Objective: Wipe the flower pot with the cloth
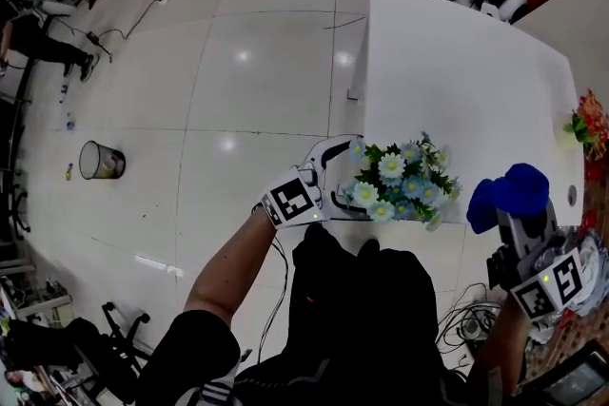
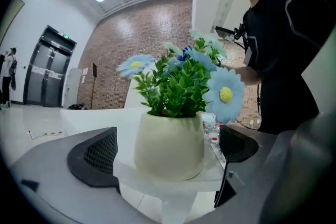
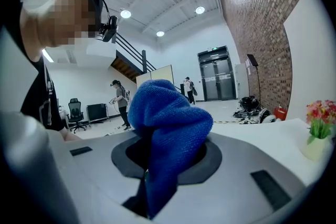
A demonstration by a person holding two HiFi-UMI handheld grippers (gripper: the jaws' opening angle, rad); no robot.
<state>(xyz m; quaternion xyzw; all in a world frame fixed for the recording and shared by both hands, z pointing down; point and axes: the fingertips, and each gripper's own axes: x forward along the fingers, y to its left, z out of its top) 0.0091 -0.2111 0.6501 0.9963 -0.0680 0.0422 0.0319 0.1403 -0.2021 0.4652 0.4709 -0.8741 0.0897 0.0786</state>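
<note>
We count two tools, the left tool (image 1: 344,178) and the right tool (image 1: 519,216); one blue cloth (image 1: 514,190); one cream flower pot (image 2: 169,147); one white bench (image 1: 457,62); one bunch of red flowers (image 1: 592,124); one bin (image 1: 100,161) on the floor (image 1: 257,109).

No word, number or brand can be read. The left marker cube (image 1: 293,200) and the right marker cube (image 1: 557,283) carry only black-and-white square patterns, without letters. A small green sign (image 3: 213,49) stands above the double doors (image 3: 216,78), but it is too small to read
</note>
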